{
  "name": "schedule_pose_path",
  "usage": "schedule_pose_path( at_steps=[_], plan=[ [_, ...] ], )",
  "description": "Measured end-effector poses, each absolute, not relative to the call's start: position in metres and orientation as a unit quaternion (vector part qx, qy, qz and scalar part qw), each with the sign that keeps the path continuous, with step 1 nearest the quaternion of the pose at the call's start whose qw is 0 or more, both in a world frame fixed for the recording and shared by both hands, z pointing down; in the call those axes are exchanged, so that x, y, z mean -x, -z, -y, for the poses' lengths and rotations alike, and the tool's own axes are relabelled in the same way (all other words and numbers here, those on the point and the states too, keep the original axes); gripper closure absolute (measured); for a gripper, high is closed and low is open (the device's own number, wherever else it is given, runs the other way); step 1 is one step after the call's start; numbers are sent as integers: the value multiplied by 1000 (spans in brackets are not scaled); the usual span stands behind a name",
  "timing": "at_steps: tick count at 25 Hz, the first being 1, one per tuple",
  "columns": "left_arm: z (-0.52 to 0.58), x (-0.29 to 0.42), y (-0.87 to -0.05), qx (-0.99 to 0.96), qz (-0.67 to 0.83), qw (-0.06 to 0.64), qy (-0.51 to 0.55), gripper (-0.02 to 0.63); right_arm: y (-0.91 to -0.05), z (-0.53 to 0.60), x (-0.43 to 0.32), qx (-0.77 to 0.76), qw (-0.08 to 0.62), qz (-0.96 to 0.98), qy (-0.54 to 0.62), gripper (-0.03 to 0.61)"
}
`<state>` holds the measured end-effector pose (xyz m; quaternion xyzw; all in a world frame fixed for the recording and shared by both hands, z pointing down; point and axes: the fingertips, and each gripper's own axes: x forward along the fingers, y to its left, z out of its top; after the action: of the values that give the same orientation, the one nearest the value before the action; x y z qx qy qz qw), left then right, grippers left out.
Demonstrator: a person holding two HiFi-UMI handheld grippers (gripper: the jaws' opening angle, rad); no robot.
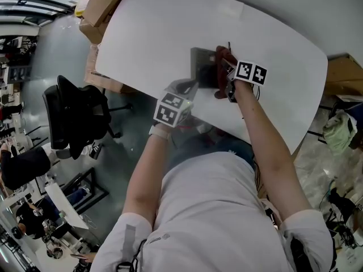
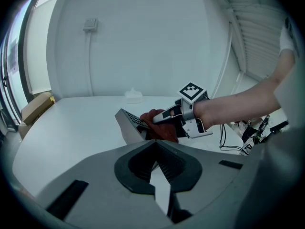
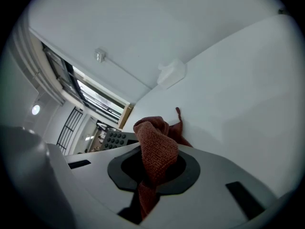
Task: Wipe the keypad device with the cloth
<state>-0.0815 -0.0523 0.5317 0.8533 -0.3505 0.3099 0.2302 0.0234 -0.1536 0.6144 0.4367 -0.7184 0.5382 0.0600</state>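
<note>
The grey keypad device (image 1: 201, 67) stands tilted on the white table (image 1: 159, 33), its keys showing in the left gripper view (image 2: 129, 120) and the right gripper view (image 3: 114, 137). My left gripper (image 1: 189, 87) (image 2: 159, 165) is shut on the device's near edge. A red cloth (image 1: 224, 57) (image 3: 155, 144) is bunched against the device's right side. My right gripper (image 1: 226, 71) (image 3: 151, 171) is shut on that cloth, which sticks up between its jaws. From the left gripper view, the cloth (image 2: 159, 123) covers part of the keypad face.
Cardboard boxes (image 1: 101, 7) sit beyond the table's far left corner, another box (image 1: 343, 71) at the right. A black office chair (image 1: 76, 115) stands on the floor to the left. A small white box (image 2: 134, 96) (image 3: 171, 73) rests at the table's far edge.
</note>
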Motion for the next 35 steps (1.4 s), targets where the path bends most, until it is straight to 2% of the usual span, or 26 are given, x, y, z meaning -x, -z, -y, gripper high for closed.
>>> schedule_pose_path(
  at_steps=[14, 23, 35],
  plan=[
    [51, 79, -531, -855, 347, 230, -309, 603, -516, 175, 62, -344, -18, 792, -504, 529],
    [53, 85, -539, -856, 347, 228, -308, 603, -540, 175, 70, -339, 7, 795, -504, 529],
    [51, 82, -535, -856, 346, 233, -304, 603, -563, 174, 42, -361, -19, 761, -538, 529]
  ],
)
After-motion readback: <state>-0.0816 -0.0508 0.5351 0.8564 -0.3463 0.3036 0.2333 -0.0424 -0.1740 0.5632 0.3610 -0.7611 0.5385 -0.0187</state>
